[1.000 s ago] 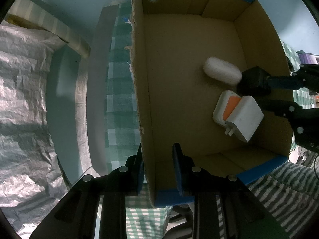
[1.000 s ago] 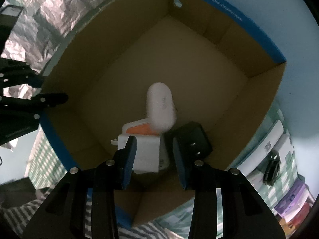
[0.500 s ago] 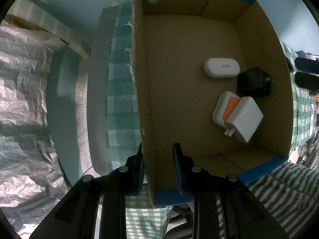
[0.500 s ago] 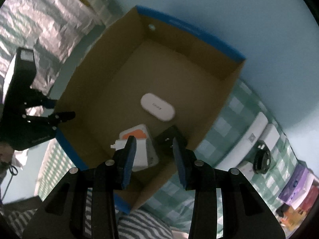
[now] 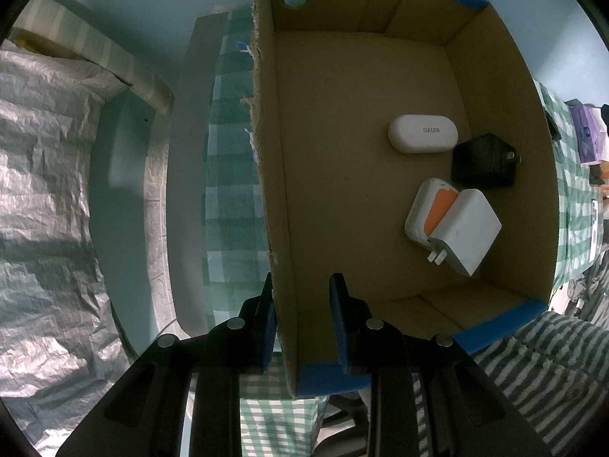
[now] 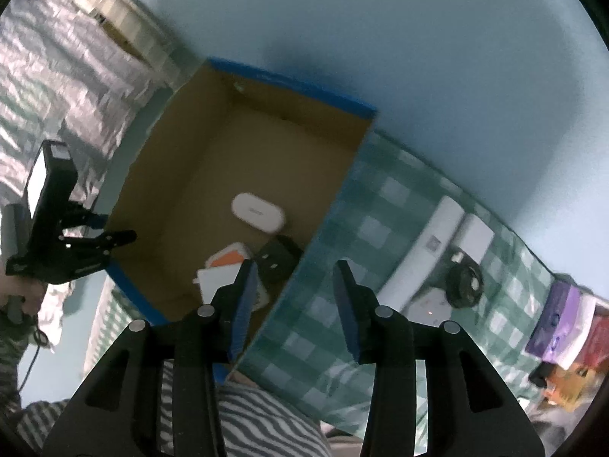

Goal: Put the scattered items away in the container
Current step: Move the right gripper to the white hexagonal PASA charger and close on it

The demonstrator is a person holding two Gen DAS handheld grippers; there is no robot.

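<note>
A cardboard box point(image 5: 361, 57) with blue rims stands on the green checked cloth. On its floor lie a white oval case point(image 5: 422, 133), a black plug adapter point(image 5: 483, 162) and a white charger with an orange face point(image 5: 453, 224). My left gripper point(image 5: 300, 316) points down, shut on the box's left wall, one finger outside and one inside. In the right wrist view the box point(image 6: 289, 87), the case point(image 6: 259, 213) and the left gripper point(image 6: 114, 230) show from high up. My right gripper point(image 6: 295, 289) hangs above the box's right wall, its jaws opening, nothing held between them.
Right of the box on the cloth lie a long white power strip point(image 6: 430, 247), a white block point(image 6: 475, 236) and a black coiled item point(image 6: 464, 282). Purple boxes point(image 6: 559, 316) stand at the far right. Crinkled silver sheeting point(image 5: 45, 190) lies to the left, a pale blue wall behind.
My right gripper has let go of the white case, risen out of the box and swung right over the cloth, its jaws widening. The left gripper and the box have stayed still.
</note>
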